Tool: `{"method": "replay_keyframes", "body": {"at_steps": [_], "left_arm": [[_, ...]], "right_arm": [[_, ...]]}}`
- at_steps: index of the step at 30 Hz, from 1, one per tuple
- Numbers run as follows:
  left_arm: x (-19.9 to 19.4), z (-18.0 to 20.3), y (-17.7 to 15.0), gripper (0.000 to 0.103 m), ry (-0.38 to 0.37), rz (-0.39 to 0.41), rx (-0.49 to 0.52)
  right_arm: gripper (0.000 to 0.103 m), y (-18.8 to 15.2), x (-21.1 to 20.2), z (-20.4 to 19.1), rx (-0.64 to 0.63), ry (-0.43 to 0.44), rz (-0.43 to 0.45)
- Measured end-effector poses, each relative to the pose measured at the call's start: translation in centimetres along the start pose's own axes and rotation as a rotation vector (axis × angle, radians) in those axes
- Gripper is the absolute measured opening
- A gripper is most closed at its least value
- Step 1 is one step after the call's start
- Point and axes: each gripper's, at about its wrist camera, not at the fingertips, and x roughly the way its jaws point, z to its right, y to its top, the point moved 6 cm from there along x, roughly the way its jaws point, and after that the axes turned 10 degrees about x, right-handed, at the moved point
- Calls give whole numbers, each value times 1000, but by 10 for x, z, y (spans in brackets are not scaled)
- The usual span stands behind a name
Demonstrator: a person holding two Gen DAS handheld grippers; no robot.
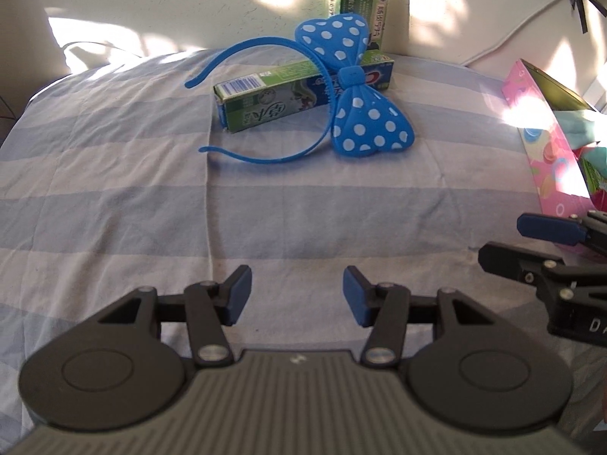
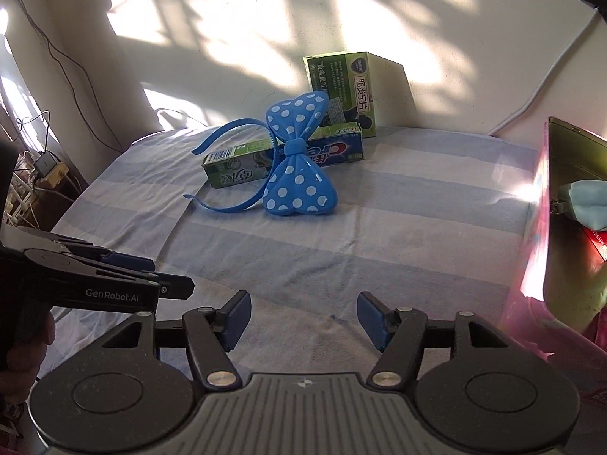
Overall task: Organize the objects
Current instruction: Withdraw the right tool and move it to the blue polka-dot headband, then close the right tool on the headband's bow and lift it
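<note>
The striped bed sheet (image 1: 114, 189) gives a broad bare stretch between both grippers and the objects at the far end; its left edge drops away toward cables and a small device on the floor, seen in the right wrist view, and the far edge meets the wall (image 2: 227, 57). The left gripper (image 1: 297, 292) hovers low over the near part of the sheet with its jaws wide apart and nothing between them; the right gripper (image 2: 303, 318) stands likewise, jaws wide and empty, just beside the left one. The headband (image 1: 261, 113), blue with a large white-dotted bow (image 1: 356, 87), lies at the far middle of the sheet, straddling a toothpaste box (image 1: 265, 98) that lies flat under it, the bow resting on the box's right half. The toothpaste box bears a barcode on its near end and a red-and-blue logo that may read "Crest", though the bow partly covers it. Behind both, a green medicine box (image 2: 349, 91) stands upright against the wall with Chinese characters on its face. Along the right edge a pink box (image 1: 550, 140) stands open, holding a light blue item (image 2: 588, 204) and something red, both only partly seen. The left gripper's body reads "GenRobot.AI" in the right wrist view. A white cable (image 1: 504, 38) runs up the wall at right.
</note>
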Motion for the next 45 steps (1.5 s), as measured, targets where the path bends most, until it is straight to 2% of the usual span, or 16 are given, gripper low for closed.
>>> {"method": "replay_keyframes", "body": {"at_steps": [7, 16, 21, 23, 27, 28, 29, 34, 35, 38, 41, 45], "left_arm": [[10, -44, -5, 56, 7, -18, -67], [24, -95, -4, 56, 17, -24, -196], [28, -103, -4, 59, 3, -16, -232], [28, -103, -4, 60, 1, -12, -234], [27, -104, -4, 60, -6, -6, -245], [27, -105, -3, 60, -10, -6, -252], [27, -105, -2, 60, -16, -5, -260], [21, -102, 8, 60, -63, 30, -285], [20, -101, 11, 60, -67, 38, -281], [15, -95, 17, 60, -84, 55, -269], [9, -90, 21, 60, -105, 76, -251], [6, -79, 23, 62, -133, 77, -226]], "right_arm": [[61, 31, 45, -16, 34, -30, -43], [61, 66, 87, -30, -19, -79, -60], [61, 80, 114, -32, -18, -86, -77], [67, 84, 122, -33, -26, -93, -76], [72, 93, 129, -39, -73, -90, -59], [71, 95, 131, -40, -85, -95, -60], [65, 97, 133, -38, -83, -106, -61], [63, 100, 139, -28, -31, -81, -72], [55, 100, 139, -28, -15, -42, -82], [44, 95, 133, -33, -13, 2, -118], [40, 82, 118, -36, 49, 61, -158], [41, 45, 94, -36, 117, 105, -235]]}}
